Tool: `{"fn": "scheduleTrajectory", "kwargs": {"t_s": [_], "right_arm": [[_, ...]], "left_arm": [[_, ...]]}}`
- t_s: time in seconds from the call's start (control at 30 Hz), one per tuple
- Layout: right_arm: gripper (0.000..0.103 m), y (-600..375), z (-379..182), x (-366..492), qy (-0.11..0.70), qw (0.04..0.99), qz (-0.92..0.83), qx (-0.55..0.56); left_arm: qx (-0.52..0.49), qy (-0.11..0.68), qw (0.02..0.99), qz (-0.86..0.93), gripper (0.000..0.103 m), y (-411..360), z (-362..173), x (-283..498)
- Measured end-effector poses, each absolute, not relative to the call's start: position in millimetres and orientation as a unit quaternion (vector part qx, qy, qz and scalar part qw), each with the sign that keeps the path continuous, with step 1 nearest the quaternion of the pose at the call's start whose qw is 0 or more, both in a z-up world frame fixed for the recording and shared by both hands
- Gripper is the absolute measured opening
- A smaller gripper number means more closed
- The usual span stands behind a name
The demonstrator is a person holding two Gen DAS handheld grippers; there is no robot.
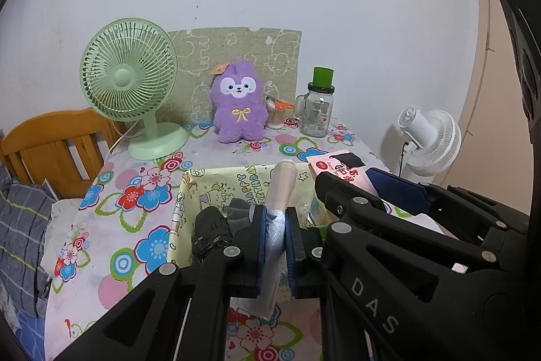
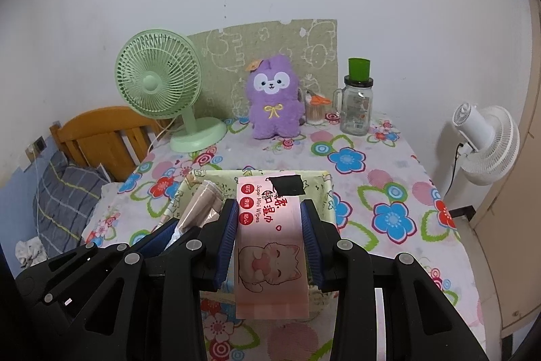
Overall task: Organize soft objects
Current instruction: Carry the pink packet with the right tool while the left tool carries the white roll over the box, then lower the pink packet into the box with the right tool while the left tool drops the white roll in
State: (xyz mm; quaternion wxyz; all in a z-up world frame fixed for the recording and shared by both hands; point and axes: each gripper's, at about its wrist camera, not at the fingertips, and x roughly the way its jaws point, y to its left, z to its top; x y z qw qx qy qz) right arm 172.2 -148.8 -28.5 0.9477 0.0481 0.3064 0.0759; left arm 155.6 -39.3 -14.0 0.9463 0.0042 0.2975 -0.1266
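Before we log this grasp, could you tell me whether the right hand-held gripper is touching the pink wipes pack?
Touching: the right wrist view shows the right hand-held gripper with both blue pads pressed against the pink wipes pack.

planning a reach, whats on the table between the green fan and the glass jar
The purple plush toy, then a cotton swab tub beside the glass jar; the right wrist view shows it.

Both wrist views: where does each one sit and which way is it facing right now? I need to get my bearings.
Left wrist: on the left gripper, looking forward and down over the fabric basket toward the wall; its fingers clamp a rolled pouch; the right gripper shows alongside.
Right wrist: on the right gripper, same heading, gripping a pink wipes pack; the left gripper shows at left.
Shared: basket, green fan, purple plush, glass jar, white fan.
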Motion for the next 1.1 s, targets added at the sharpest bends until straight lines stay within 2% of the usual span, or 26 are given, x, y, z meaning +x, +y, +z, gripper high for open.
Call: {"fn": "scheduleTrajectory", "kwargs": {"t_s": [0.67,0.7,0.77,0.8,0.83,0.9,1.0,1.1], "right_arm": [[0.041,-138,-52,222,0.337,0.936,0.085,0.05],[0.041,-137,-53,224,0.337,0.936,0.085,0.05],[0.041,-136,-56,227,0.339,0.935,0.087,0.049],[0.041,-135,-57,228,0.34,0.935,0.088,0.049],[0.041,-134,-58,229,0.341,0.935,0.089,0.049],[0.041,-132,-60,233,0.344,0.933,0.095,0.05],[0.041,-129,-63,237,0.347,0.931,0.1,0.05],[0.041,-125,-69,242,0.353,0.929,0.105,0.048]], "left_arm": [[-0.018,0.329,0.937,-0.116,0.011,-29,-38,205],[-0.021,0.33,0.937,-0.115,0.014,-28,-40,207],[-0.022,0.332,0.936,-0.113,0.025,-27,-42,210],[-0.023,0.333,0.936,-0.113,0.034,-27,-43,212],[-0.023,0.335,0.935,-0.112,0.038,-26,-45,214],[-0.025,0.337,0.935,-0.107,0.042,-25,-47,216],[-0.024,0.342,0.934,-0.106,0.056,-23,-49,219],[-0.022,0.346,0.932,-0.105,0.056,-21,-53,221]]}}
